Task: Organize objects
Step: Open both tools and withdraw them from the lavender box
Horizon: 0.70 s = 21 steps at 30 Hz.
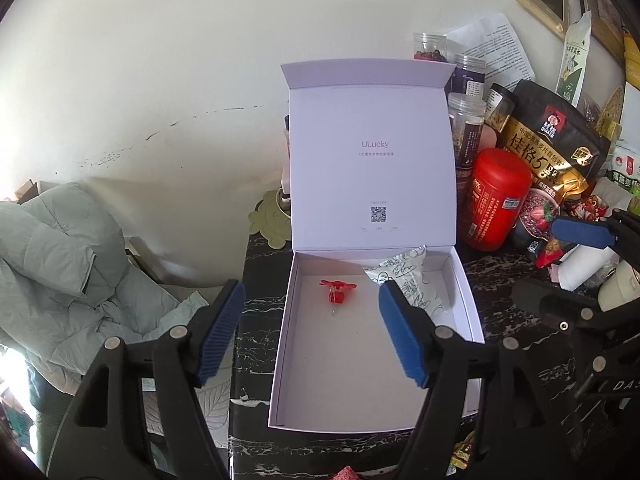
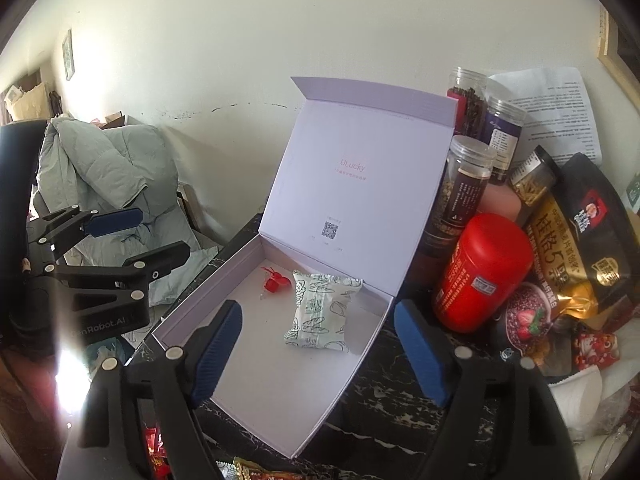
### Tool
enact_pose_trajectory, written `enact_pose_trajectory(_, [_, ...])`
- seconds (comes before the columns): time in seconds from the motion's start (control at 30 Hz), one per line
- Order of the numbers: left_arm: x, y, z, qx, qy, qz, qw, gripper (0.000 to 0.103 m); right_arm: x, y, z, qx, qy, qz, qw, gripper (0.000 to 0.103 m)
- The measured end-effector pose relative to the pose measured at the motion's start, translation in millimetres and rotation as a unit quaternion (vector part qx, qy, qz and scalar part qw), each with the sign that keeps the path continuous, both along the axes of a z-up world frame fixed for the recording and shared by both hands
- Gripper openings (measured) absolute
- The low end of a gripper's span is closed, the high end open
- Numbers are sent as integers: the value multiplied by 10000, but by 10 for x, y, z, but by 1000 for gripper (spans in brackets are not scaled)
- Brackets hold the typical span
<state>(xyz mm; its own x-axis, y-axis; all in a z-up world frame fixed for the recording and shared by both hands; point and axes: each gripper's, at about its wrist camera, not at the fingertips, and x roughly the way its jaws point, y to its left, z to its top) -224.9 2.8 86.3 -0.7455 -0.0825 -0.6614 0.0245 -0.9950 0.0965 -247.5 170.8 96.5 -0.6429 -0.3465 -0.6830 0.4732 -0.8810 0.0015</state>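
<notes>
Both the left gripper (image 1: 312,332) and right gripper (image 2: 318,354) hung apart and empty above the white box (image 2: 224,280), red trinket (image 1: 335,293) and snack packet (image 2: 320,316) already inside; risk: nudging the propped lid (image 1: 372,152) shut, or toppling the crowded jars (image 2: 468,184) alongside.

White box (image 2: 280,380), red trinket (image 2: 274,280)

"ULucky" inside the box lid (image 1: 372,160); "Quaker" on the black bag (image 1: 556,136); "Robot.AI" on the left tongs (image 2: 166,236)
</notes>
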Motion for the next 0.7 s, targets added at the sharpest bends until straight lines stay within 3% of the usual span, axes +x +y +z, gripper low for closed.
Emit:
enact_pose_trajectory(0.23, [294,32,190,11,147,-4,9999,76,264,80,203,-55,175,-107,9998,89])
enact_pose_trajectory(0.7, [857,143,439,32,312,20,9995,81,822,262,436,-104,382,-286,9988,90])
